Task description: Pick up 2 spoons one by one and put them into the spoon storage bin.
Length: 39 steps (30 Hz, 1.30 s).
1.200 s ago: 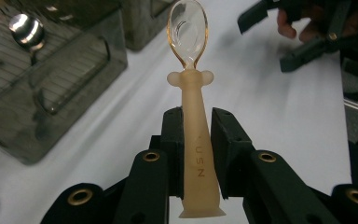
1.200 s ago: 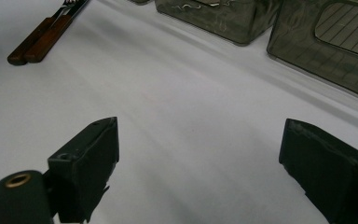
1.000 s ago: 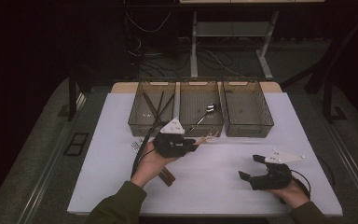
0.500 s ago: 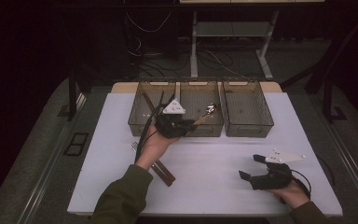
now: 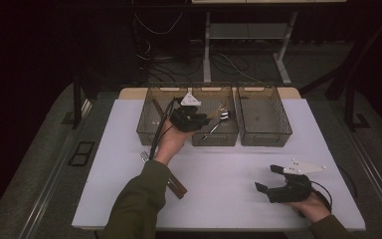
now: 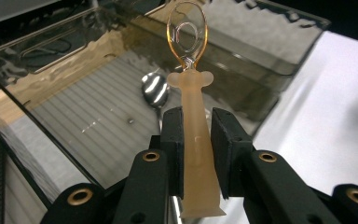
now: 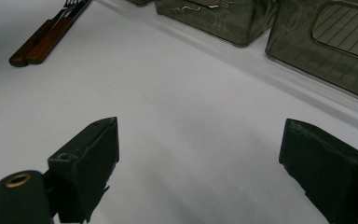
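A: The left gripper is above the middle bin, and it pinches a pale spoon by the handle. The two pads press on both sides of the handle, and the clear bowl with the amber rim points up and away, over the bin.

B: Yes. In the bin I see already a metal spoon lying on the ribbed bottom. What can go wrong from here?

A: The handle is smooth and narrow, and the pads hold it near the lower end, so the long part is free. I think it can turn between the pads if the hand tilts fast. Also, if the jaws release too high, the spoon can bounce on the metal one or hit the bin wall and land outside, on the worktop.

B: And the wrong bin?

A: Possible. The left bin is just beside, and the gripper hangs near the shared wall. From the high view I cannot say exactly over which side the bowl is.

B: The right gripper?

A: It rests low over the worktop with jaws spread wide and holds nothing. The forks with wooden handles lie well apart from it.
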### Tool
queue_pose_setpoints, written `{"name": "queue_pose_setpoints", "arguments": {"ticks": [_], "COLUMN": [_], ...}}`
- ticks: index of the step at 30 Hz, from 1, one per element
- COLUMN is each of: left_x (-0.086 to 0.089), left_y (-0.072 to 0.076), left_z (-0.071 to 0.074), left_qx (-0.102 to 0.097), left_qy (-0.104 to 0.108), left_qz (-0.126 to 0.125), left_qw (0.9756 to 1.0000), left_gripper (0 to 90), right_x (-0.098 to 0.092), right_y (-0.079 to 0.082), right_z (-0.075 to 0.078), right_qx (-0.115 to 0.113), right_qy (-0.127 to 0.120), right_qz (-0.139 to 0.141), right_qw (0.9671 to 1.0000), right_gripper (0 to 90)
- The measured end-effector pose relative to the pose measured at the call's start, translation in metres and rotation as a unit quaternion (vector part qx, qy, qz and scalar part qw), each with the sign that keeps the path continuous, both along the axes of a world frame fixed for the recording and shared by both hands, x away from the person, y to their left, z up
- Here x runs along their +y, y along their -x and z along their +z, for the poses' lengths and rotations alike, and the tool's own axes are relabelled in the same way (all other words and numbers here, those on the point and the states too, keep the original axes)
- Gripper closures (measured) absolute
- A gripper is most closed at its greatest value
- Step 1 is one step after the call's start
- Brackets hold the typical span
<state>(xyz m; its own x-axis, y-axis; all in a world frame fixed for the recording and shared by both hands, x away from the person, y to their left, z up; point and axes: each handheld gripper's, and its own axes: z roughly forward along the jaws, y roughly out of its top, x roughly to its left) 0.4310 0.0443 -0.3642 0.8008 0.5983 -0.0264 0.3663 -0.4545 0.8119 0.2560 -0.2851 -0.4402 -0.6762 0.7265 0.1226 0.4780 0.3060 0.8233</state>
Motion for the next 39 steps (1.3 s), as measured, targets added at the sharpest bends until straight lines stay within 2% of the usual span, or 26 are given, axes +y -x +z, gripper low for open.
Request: {"name": "queue_pose_setpoints", "arguments": {"ticks": [3,6,12,14,18,20,21,24,28,30,34,36,39], "left_x": [-0.004,-0.007,-0.012,-0.012,-0.012,-0.012,-0.012,-0.01,-0.005,-0.001,0.01,0.016,0.025], "left_y": [-0.006,-0.012,-0.02,-0.021,-0.021,-0.021,-0.021,-0.019,-0.013,-0.007,0.009,0.017,0.028], "left_z": [-0.004,-0.009,-0.022,-0.024,-0.025,-0.023,-0.023,-0.019,-0.011,-0.008,-0.003,-0.001,-0.001], "left_qx": [0.01,0.021,0.048,0.054,0.059,0.055,0.054,0.048,0.039,0.038,0.03,0.025,0.024], "left_qy": [-0.006,-0.022,-0.049,-0.055,-0.045,-0.042,-0.033,-0.029,-0.028,-0.012,-0.002,-0.004,0.004], "left_qz": [0.01,0.018,0.036,0.034,0.035,0.036,0.04,0.039,0.024,0.019,0.005,-0.005,-0.013], "left_qw": [0.9999,0.9994,0.997,0.9965,0.9966,0.997,0.9972,0.9977,0.9985,0.999,0.9995,0.9997,0.9996], "left_gripper": [74.6,74.6,74.4,74.4,72.1,67.3,65.4,60.4,54.1,52.6,53.9,59.5,67.0], "right_x": [0.0,0.0,-0.001,-0.001,-0.001,-0.002,-0.002,-0.002,-0.002,-0.002,-0.002,-0.002,-0.002], "right_y": [0.0,0.0,0.001,0.0,0.001,0.001,0.0,0.001,0.0,0.0,0.0,0.0,0.0], "right_z": [0.0,0.0,0.001,0.001,0.001,0.001,0.001,0.001,0.001,0.001,0.0,0.0,0.0], "right_qx": [-0.001,-0.001,-0.003,-0.003,-0.004,-0.004,-0.004,-0.004,-0.004,-0.004,-0.003,-0.003,-0.002], "right_qy": [0.0,-0.001,-0.002,-0.002,-0.001,-0.002,-0.002,-0.002,-0.001,-0.001,0.0,0.0,0.0], "right_qz": [0.001,0.001,0.002,0.002,0.004,0.003,0.003,0.004,0.004,0.003,0.003,0.003,0.002], "right_qw": [1.0,1.0,1.0,1.0,1.0,1.0,1.0,1.0,1.0,1.0,1.0,1.0,1.0], "right_gripper": [12.1,12.1,12.1,12.1,12.1,12.1,12.1,12.1,12.1,12.1,12.1,12.1,12.1]}}
